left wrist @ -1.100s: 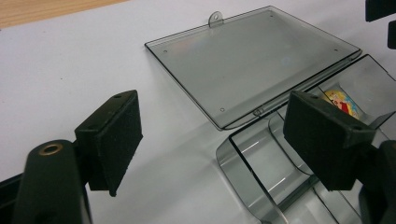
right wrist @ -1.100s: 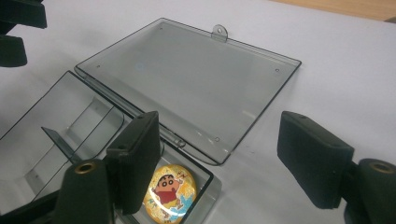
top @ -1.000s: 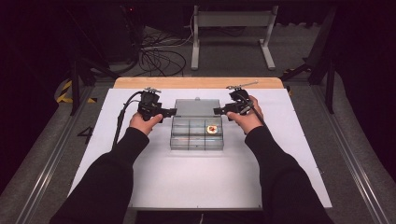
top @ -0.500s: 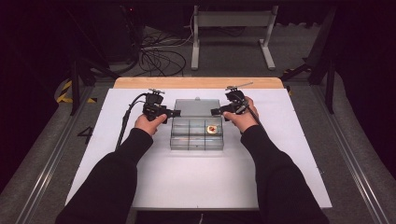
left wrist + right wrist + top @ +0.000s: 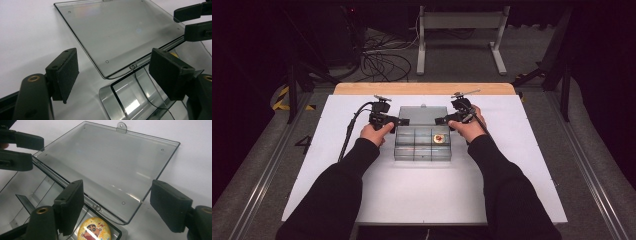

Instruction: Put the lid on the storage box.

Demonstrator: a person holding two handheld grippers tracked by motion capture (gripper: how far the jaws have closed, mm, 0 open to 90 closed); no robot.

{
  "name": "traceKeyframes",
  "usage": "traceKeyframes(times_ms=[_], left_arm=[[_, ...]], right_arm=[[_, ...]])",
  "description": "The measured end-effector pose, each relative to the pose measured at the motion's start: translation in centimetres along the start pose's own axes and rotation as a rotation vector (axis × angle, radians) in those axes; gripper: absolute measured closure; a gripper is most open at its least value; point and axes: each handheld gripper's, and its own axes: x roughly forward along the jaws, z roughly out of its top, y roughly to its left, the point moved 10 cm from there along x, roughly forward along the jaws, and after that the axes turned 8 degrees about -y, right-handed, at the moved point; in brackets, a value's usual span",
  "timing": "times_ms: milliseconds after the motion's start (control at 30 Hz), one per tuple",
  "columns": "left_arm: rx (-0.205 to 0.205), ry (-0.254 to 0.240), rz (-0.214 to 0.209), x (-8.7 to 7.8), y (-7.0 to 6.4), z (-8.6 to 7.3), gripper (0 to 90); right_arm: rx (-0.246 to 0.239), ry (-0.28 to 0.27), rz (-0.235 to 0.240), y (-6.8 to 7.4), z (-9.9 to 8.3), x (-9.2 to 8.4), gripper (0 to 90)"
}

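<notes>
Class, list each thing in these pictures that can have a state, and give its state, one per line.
Clear box: open.
Lid: folded back, flat on the table.
Cartoon badge: lying in a right-hand compartment.
Left tool: open, holding nothing.
Right tool: open, holding nothing.

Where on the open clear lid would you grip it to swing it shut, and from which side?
Grip the lid at its free far edge, beside the small tab, coming from the side away from the hinge. It lies flat on the table behind the compartment box, so a jaw probably must slide under that edge.
</notes>
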Motion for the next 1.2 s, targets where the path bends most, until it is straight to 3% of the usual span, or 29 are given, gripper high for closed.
traceKeyframes(times_ms=[333,633,1200], left_arm=[[-0.031,0.007,-0.016,0.8,-0.3,-0.3,23.4],[0.012,0.065,-0.015,1.6,-1.0,-0.7,19.9],[-0.014,0.067,-0.028,1.7,-1.1,-0.6,20.3]], right_arm=[[0.036,0.029,0.018,0.0,-0.6,0.3,22.9],[0.042,0.04,0.031,0.0,-0.8,0.5,20.8],[0.062,0.055,0.053,0.2,-1.0,0.6,23.8]])
